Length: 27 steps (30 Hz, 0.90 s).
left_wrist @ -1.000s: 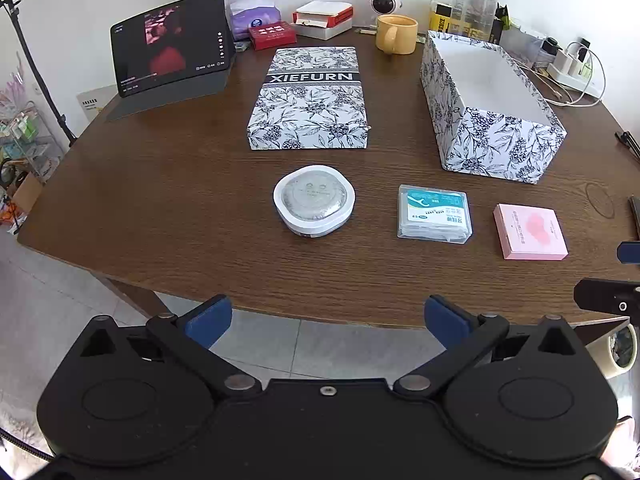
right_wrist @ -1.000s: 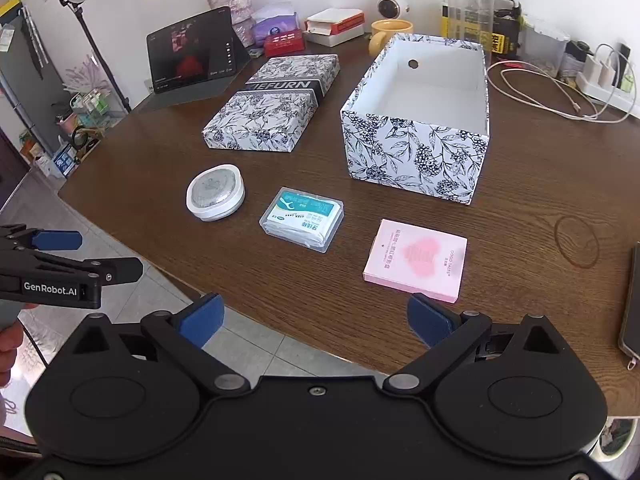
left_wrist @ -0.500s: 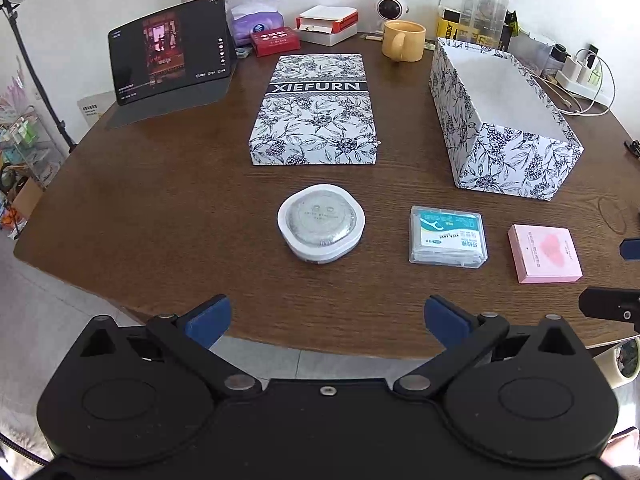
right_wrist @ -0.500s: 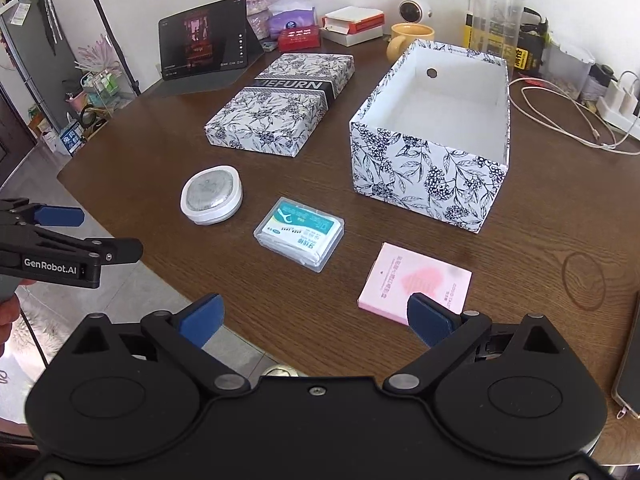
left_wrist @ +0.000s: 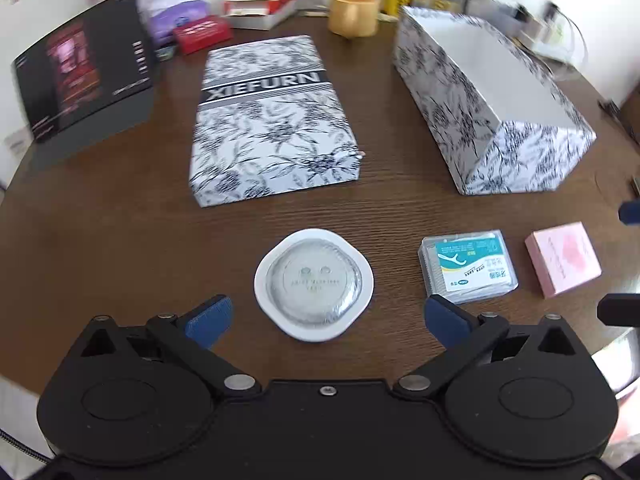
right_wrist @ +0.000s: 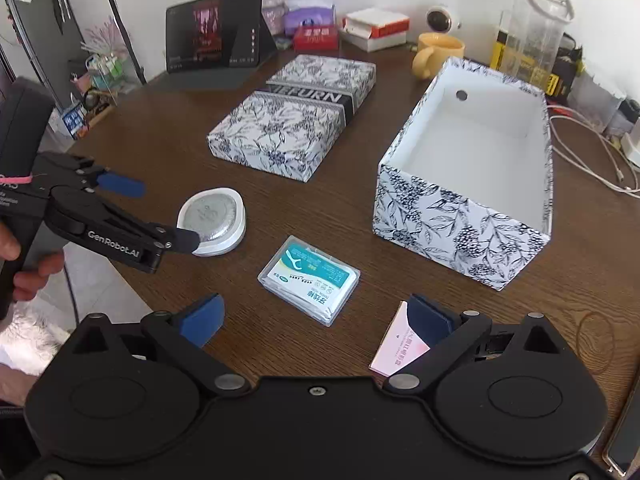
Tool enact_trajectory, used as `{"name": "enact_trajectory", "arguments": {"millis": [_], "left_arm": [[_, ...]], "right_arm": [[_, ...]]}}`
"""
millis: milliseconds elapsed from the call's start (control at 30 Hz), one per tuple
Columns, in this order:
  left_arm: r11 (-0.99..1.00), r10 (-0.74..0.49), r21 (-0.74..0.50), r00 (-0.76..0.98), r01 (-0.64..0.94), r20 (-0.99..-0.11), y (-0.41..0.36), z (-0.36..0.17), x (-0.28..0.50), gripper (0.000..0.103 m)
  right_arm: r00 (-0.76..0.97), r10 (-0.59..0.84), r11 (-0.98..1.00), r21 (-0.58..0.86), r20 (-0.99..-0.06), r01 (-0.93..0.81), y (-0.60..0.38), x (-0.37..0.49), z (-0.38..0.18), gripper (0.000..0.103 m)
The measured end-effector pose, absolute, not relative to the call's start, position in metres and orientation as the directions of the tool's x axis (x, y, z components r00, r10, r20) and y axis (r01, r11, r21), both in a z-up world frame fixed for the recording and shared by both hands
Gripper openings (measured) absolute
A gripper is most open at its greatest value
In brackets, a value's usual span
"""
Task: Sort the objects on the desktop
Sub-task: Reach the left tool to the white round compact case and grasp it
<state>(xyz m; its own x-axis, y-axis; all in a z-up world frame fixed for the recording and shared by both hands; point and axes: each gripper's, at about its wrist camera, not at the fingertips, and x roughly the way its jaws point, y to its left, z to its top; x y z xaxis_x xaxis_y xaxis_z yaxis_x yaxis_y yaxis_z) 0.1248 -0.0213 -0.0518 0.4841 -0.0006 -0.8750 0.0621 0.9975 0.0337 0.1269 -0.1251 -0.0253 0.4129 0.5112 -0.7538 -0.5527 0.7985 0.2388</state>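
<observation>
A round white case with a silvery top lies on the brown table, just ahead of and partly between the fingers of my open left gripper. To its right are a clear floss-pick box and a pink box. In the right wrist view my open right gripper hovers just short of the floss-pick box, and its right finger covers part of the pink box. The left gripper flanks the white case. An open floral box stands empty, with its lid lying beside it.
A tablet, a red box, a yellow mug and a clear jug line the back of the table. Cables trail at the far right. A phone lies at the right edge. The table's near-left edge drops to the floor.
Both grippers have moved forward over the table. The left one has come up around the white case, and the right one now reaches the floss-pick box and the pink box.
</observation>
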Motion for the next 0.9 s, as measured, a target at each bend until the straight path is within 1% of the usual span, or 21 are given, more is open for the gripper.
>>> {"name": "enact_trajectory", "arguments": {"millis": [67,133,500,600,833,900], "left_arm": [[0.992,-0.015,0.047,0.469,0.12,-0.883,-0.022,-0.058,0.135,0.103],[0.985,-0.021,0.059,0.454,0.161,-0.891,-0.022,-0.064,0.142,0.103],[0.916,-0.041,0.112,0.368,0.384,-0.929,-0.022,-0.098,0.182,0.103],[0.905,-0.062,0.091,0.34,0.416,-0.938,-0.018,-0.105,0.185,0.103],[0.837,-0.063,0.116,0.305,0.535,-0.95,-0.019,-0.113,0.185,0.103],[0.822,-0.067,0.115,0.295,0.558,-0.953,-0.017,-0.115,0.185,0.101]], "right_arm": [[0.398,0.507,0.799,0.244,-0.765,-0.549,-0.116,0.126,-0.023,0.1],[0.391,0.499,0.801,0.238,-0.773,-0.55,-0.116,0.148,-0.031,0.1],[0.381,0.47,0.827,0.247,-0.796,-0.505,-0.101,0.164,-0.036,0.1],[0.379,0.467,0.835,0.258,-0.799,-0.485,-0.101,0.168,-0.039,0.1],[0.385,0.448,0.858,0.267,-0.807,-0.439,-0.094,0.174,-0.039,0.1],[0.388,0.443,0.864,0.269,-0.808,-0.426,-0.092,0.175,-0.04,0.1]]}}
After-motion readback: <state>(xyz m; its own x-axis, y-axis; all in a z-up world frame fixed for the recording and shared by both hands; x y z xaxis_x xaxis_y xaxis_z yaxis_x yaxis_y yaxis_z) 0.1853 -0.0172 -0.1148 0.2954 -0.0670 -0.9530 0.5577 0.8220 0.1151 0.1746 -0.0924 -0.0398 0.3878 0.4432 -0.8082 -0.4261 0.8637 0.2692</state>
